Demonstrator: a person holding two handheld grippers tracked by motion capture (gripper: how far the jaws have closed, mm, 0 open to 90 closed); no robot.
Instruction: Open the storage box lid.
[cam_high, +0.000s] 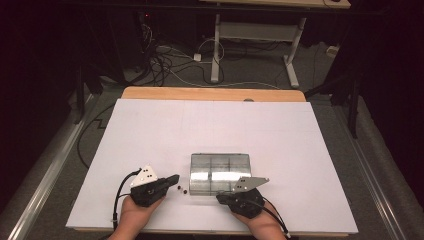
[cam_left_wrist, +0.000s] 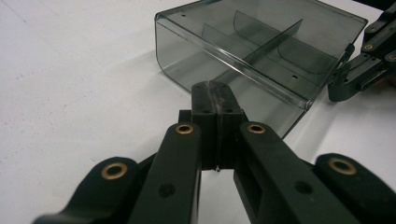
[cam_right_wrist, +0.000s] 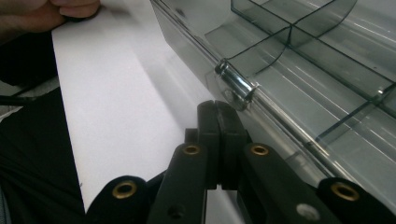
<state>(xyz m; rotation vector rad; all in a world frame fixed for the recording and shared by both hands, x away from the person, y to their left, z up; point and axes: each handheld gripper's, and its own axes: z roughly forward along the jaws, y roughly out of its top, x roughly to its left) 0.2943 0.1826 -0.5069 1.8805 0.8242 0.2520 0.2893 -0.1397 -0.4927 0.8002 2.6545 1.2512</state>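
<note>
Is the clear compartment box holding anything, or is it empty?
Empty, as far as visible: the clear box shows bare dividers and floor in both gripper views. Two small dark bits lie outside it.

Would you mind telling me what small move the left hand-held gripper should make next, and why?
Probably open the left hand-held gripper and ease it toward the two small dark pieces lying on the white table just ahead of it. Its jaws are pressed together and empty. The clear divided box stands open-topped beside them, and the right hand-held gripper, also shut, sits at its near edge.
</note>
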